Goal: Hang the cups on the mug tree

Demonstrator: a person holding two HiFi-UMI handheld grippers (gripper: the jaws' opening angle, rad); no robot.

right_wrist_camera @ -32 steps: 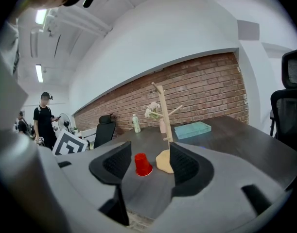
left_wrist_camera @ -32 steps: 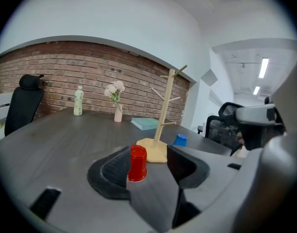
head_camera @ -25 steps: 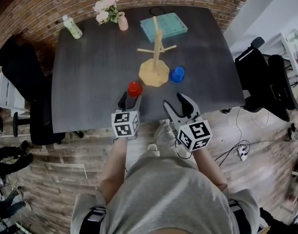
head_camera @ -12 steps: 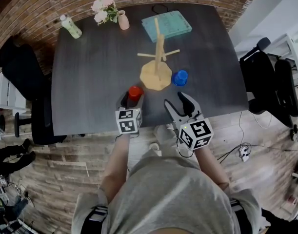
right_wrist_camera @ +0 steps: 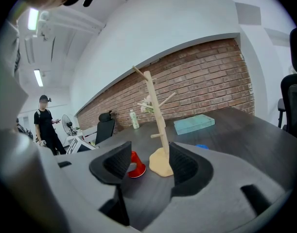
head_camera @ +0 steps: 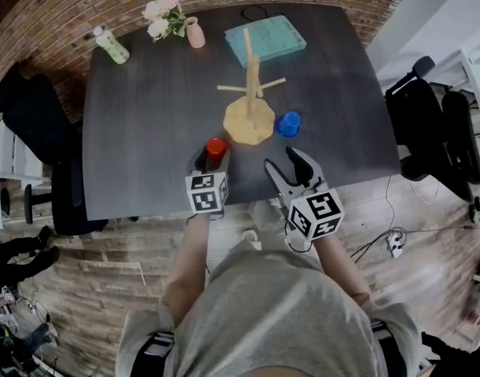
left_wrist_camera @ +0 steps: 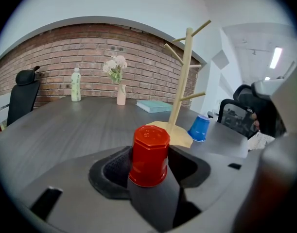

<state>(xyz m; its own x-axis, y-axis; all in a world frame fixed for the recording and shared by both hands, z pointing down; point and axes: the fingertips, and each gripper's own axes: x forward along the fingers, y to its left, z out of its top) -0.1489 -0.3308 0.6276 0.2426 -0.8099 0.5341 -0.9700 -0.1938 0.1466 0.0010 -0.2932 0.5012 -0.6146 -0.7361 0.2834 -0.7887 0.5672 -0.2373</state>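
Red cup (left_wrist_camera: 149,154): upside down on the dark worktop (head_camera: 145,116), near its front edge, between the left gripper's fingers.
Left gripper (head_camera: 213,160): fingers apart and just now closing in; they flank the cup closely on both sides (no squeeze shows).
Mug tree (head_camera: 252,93): upright on its pale wooden base, just beyond the red cup, its pegs bare.
Blue cup (head_camera: 287,123): upside down, just beside the right of the tree's base.
Right gripper (head_camera: 283,163): fingers apart with nothing between them, at the front edge, short of the blue cup.
Far edge: teal book (head_camera: 265,41), vase of flowers (head_camera: 194,33), bottle (head_camera: 111,44).
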